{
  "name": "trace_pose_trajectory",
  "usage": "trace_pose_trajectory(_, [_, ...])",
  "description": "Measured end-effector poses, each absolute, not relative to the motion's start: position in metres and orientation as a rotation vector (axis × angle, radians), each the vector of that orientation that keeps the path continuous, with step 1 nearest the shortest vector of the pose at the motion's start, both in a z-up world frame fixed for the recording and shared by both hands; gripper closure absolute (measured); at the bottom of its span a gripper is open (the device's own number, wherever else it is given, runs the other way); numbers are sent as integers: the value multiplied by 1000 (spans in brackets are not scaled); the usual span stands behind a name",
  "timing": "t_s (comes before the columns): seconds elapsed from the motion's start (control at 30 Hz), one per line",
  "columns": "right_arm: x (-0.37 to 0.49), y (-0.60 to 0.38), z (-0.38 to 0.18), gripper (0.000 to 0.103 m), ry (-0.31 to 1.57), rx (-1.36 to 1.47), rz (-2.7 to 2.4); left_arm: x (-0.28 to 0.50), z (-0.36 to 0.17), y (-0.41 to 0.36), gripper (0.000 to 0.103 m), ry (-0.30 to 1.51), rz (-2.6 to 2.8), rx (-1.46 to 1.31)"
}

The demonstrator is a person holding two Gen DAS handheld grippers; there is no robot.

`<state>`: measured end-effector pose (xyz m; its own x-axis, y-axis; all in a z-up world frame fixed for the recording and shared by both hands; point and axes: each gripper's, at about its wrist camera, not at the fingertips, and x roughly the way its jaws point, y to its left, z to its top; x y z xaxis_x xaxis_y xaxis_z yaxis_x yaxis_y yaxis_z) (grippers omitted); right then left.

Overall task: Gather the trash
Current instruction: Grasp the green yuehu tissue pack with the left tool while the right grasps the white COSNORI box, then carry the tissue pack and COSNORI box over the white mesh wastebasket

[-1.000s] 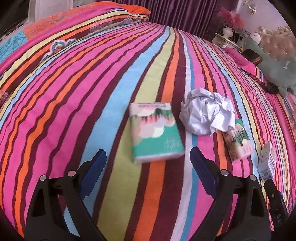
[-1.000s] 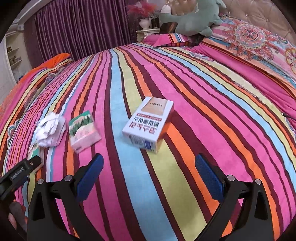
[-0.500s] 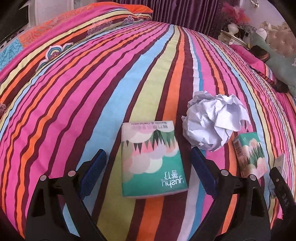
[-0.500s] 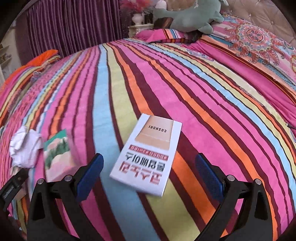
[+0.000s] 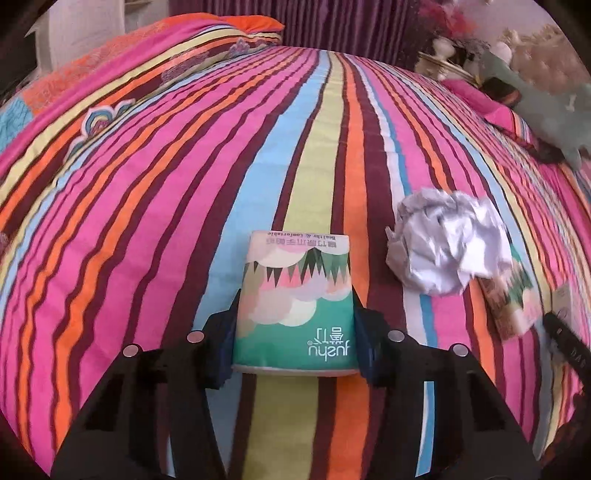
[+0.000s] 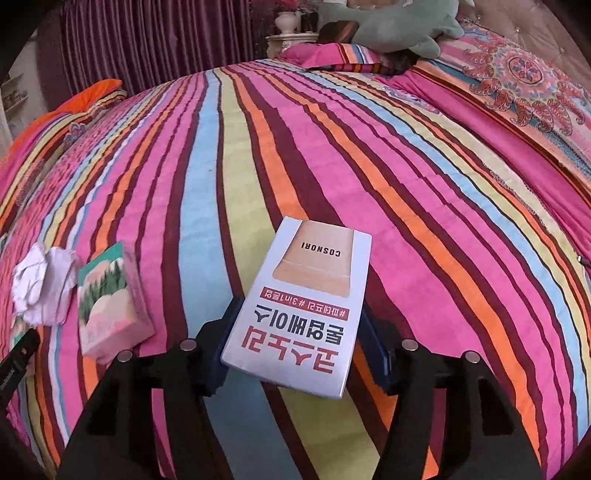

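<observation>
We have a tissue pack lying flat on the striped bed, its long axis running straight away from our left gripper, printed brand end nearest us and the small text edge far. It sits squarely between the left gripper's blue pads, which are closing in on its two long sides; they look to be touching the wrapper, so we judge the grip made or nearly made. The pack looks soft and may well dent under the squeeze.

Our right gripper is closing the same way on a white carton, which lies on the bed with its long axis pointing away and slightly to the right, the tan panel marked COSNORI at the far end and the large red lettering at the near end. The pads bear on its long sides near the near end, so the far end may droop when we lift.

To the right of the tissue pack, close but apart from it, lies a crumpled paper ball, and just beyond that a second tissue pack, partly blurred. Both lie between our two grippers, and either hand could reach them next. A green plush toy rests at the head of the bed, well apart.
</observation>
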<state>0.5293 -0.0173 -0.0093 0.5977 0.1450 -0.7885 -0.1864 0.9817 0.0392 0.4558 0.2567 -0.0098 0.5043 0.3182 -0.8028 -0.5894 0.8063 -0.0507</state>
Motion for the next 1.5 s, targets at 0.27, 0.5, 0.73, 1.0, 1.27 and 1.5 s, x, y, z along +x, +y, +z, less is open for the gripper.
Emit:
trace_pose_trajectory(0.27, [495,-39,3,47,904,-54,238,419,0,243,53,874,528,-345])
trace_pose_trajectory(0.5, [447,-60,15,47,912,-24,258,364,11,226,53,860,499,-332])
trace_pose_trajectory(0.73, [388,-74,23,47,905,6,306,298,17,200,53,856,467,-318])
trace_pose_trajectory(1.0, [329,-93,38,47,869,11,370,230,29,161,53,839,410,-289])
trace_pose_trajectory(1.27, [278,-115,51,47,842,61,412,177,37,124,53,834,371,-248])
trace_pose_trajectory(1.5, [225,-134,48,47,855,90,459,130,29,76,53,857,291,-194])
